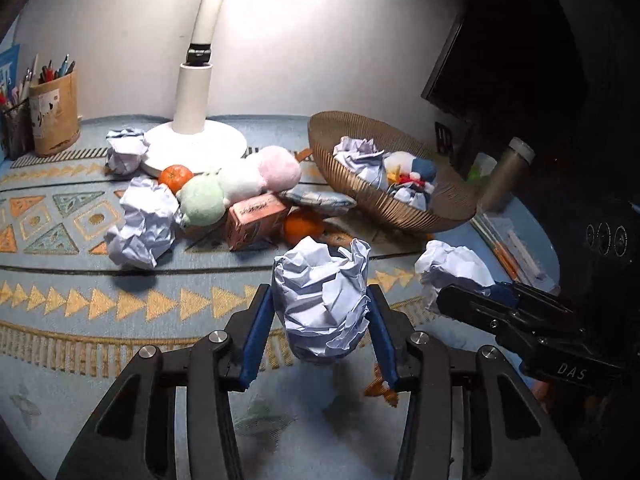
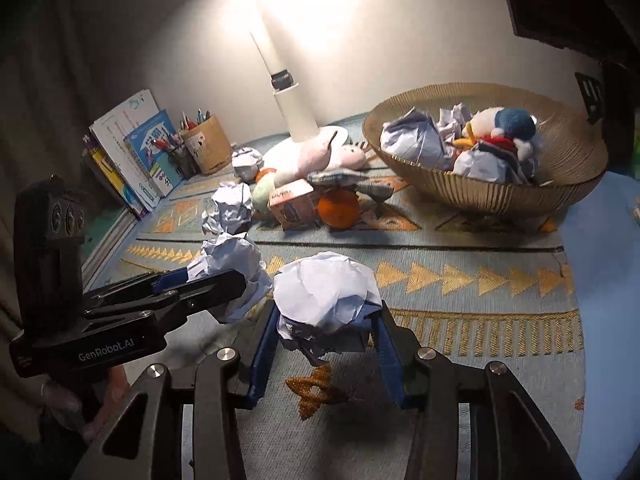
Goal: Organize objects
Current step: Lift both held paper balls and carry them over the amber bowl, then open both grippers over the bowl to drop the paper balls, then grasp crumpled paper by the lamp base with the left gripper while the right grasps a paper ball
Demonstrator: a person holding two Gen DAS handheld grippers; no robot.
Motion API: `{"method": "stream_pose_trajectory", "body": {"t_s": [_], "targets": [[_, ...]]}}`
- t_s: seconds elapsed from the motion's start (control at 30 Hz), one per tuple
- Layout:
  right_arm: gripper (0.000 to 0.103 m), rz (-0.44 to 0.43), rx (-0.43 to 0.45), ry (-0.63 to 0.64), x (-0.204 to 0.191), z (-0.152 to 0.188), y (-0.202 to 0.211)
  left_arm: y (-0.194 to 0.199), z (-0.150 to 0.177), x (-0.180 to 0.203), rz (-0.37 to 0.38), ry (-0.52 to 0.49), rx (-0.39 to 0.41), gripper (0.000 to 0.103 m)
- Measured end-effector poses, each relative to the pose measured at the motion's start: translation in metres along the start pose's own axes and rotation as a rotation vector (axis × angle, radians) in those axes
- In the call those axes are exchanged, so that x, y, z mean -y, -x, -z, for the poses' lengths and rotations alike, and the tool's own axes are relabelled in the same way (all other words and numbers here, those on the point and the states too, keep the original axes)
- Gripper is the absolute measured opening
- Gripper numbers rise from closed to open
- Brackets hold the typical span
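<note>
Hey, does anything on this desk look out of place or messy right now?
Yes. The basket mixes paper balls with a stuffed toy. Two more paper balls lie loose on the mat by the lamp, beside a heap of plush toys, a small box and oranges. Each tongs grips another ball.

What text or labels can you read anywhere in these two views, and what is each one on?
"DAS": on the body of the right gripper, seen from the left wrist.
"GenRobot.AI": on the body of the left gripper, seen from the right wrist.
Pink box: dark print, too blurred to read.
Books against the wall: cover print too small to read.
Pen holder: markings unreadable.
</note>
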State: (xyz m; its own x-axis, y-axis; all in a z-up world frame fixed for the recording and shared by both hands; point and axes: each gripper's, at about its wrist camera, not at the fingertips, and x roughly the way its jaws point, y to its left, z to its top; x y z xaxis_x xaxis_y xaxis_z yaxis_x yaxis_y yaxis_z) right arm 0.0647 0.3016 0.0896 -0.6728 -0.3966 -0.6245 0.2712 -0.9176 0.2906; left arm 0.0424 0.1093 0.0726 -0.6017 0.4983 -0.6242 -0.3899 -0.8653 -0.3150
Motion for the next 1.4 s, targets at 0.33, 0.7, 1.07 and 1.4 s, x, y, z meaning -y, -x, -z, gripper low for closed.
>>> {"method": "stream_pose_trajectory", "body": {"t_s": [0.33, 0.7, 1.07, 1.4], "targets": [[0.045, 0.269, 0.365, -0.118, 0.05, -0.099, 0.089, -0.015, -0.109, 0.047, 0.107, -0.052, 0.156, 0.043], [0.05, 0.332, 0.261, -0.277, 0.116, -0.112, 0.032, -0.115, -0.132, 0.06, 0.148, -0.011, 0.043, 0.067], [0.059, 0.264, 0.227, -0.334, 0.125, -0.093, 0.034, -0.065, -0.111, 0.03, 0.161, 0.069, 0.096, 0.077], [0.059, 0.139, 0.27, -0.137, 0.009, -0.091, 0.048, 0.084, -0.076, -0.014, -0.091, 0.09, 0.335, 0.089]]}}
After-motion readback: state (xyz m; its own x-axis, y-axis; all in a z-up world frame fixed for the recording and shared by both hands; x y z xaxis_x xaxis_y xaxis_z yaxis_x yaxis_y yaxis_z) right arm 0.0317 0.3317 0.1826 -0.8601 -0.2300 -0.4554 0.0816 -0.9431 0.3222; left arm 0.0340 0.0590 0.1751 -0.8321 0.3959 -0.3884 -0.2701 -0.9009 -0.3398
